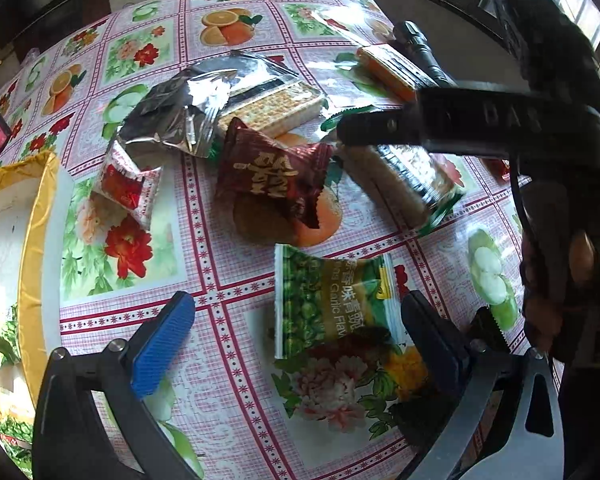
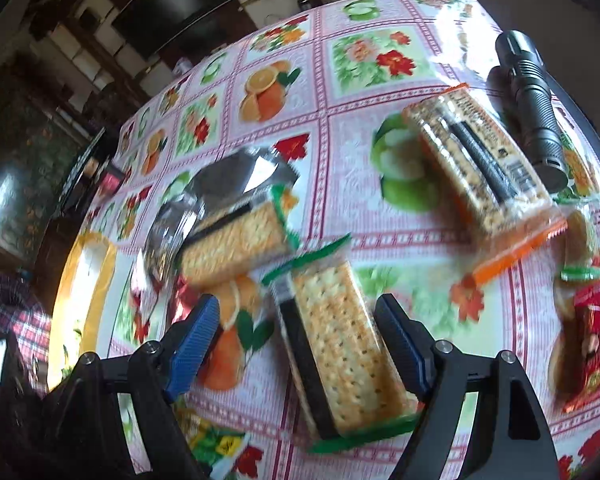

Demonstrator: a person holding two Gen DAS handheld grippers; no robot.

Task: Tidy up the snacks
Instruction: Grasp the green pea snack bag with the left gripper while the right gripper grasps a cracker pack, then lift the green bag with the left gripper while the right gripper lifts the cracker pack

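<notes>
The green-edged cracker pack [image 2: 340, 344] lies flat on the surface [image 2: 340, 128], between the spread blue pads of the right claw [image 2: 300, 340], which is open and not touching it; a green pea packet [image 1: 328, 300] lies between the parted fingers of the left claw [image 1: 300, 344], also open; past it sit a dark red packet [image 1: 272, 176], a silver foil bag [image 1: 188, 112] beside another cracker pack [image 1: 272, 108], an orange-edged pack [image 2: 484, 168] and a black flashlight [image 2: 534, 108]; a yellow-rimmed box [image 1: 40, 208] stands at the left.
</notes>
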